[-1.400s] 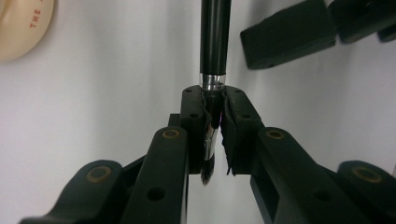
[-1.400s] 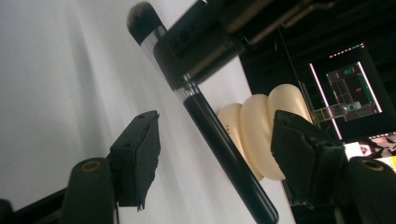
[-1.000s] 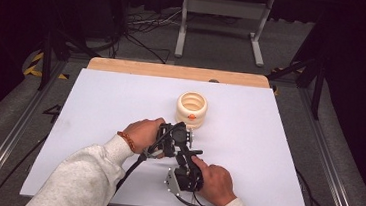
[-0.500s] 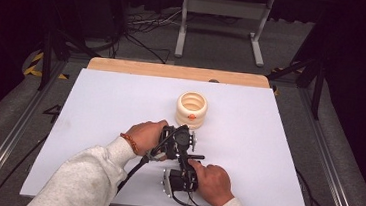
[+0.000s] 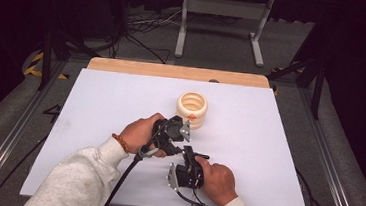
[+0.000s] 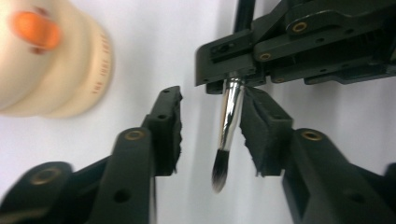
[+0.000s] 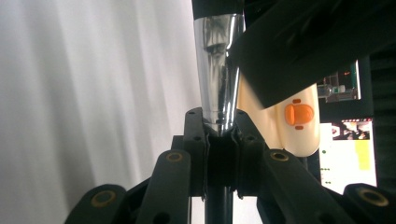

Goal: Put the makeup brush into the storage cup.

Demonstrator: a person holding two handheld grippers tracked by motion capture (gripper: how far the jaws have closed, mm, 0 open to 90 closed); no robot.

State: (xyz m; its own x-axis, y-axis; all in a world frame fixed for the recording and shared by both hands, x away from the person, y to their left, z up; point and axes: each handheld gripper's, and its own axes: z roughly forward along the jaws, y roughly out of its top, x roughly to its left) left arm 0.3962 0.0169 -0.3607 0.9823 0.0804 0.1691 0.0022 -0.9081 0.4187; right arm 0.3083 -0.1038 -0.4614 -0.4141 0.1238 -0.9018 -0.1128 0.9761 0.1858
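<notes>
- Makeup brush is sitting in mid-air above the white table sheet, just in front of the cream holder cup; its silver ferrule and dark bristle tip are showing clearly.
- Right gripper is clamping the brush handle just below the ferrule, jaws fully closed on it; they have just been closing, with the handle between them.
- Left gripper has just been opening: its pads are now standing apart on either side of the ferrule, the far pad just beside the metal or perhaps grazing it, the near pad clearly off it. Medium gap, not gripping.
- So the brush is passing from left to right; compared with a second ago, when the left jaws were fully closed, the right claw alone is carrying it now.
- In the high view the two hands are staying close together near the middle of the table, left gripper next to the cup, right gripper nearer the person.
- Judgement: handover looks done; the left is likely needing to back off clear of the bristles before the right goes on with the brush, perhaps to the cup with the orange mark.
</notes>
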